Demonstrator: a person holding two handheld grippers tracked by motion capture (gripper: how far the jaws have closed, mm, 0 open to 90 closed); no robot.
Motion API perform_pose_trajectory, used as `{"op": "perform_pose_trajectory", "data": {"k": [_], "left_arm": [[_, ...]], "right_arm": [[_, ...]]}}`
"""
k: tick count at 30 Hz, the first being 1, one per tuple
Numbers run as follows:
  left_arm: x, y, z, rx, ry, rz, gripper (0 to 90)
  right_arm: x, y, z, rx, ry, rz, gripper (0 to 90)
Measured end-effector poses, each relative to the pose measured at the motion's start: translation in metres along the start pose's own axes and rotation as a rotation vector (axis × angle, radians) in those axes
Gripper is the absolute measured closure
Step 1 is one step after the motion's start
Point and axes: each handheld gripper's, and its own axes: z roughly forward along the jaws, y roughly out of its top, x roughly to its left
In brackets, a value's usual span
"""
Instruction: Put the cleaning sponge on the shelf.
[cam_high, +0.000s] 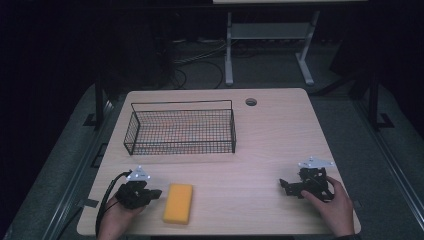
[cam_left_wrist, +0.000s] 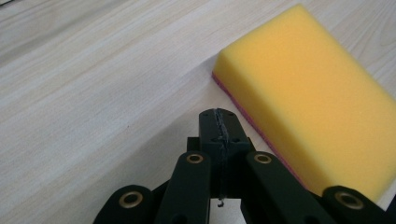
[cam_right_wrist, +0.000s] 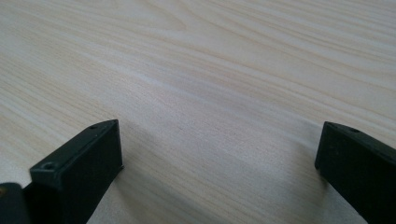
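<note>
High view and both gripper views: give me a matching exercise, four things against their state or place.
Things:
1. left gripper
2. right gripper
3. sponge
4. wire basket

States or places:
A. stands at the far left part of the table
B. jaws wide apart over bare wood
C. lies flat, yellow, beside the shut jaws
D. jaws shut, nothing between them

Pairs: 1-D, 2-B, 3-C, 4-A

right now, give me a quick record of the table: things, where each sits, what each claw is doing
table: light wood, round hole near far edge
basket: black wire, far left part of table, nothing seen inside
sponge: yellow with a pink underside, lying flat near the front edge
left claw: shut, empty, tips just beside the sponge, not gripping it
right claw: open, empty, low over bare table at front right
</note>
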Motion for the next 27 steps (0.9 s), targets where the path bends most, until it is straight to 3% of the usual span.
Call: {"op": "perform_pose_trajectory", "data": {"k": [27], "left_arm": [[-0.015,0.033,0.018,0.004,-0.036,0.079,89.7]], "right_arm": [[0.000,0.000,0.000,-0.002,0.000,0.001,0.0]]}}
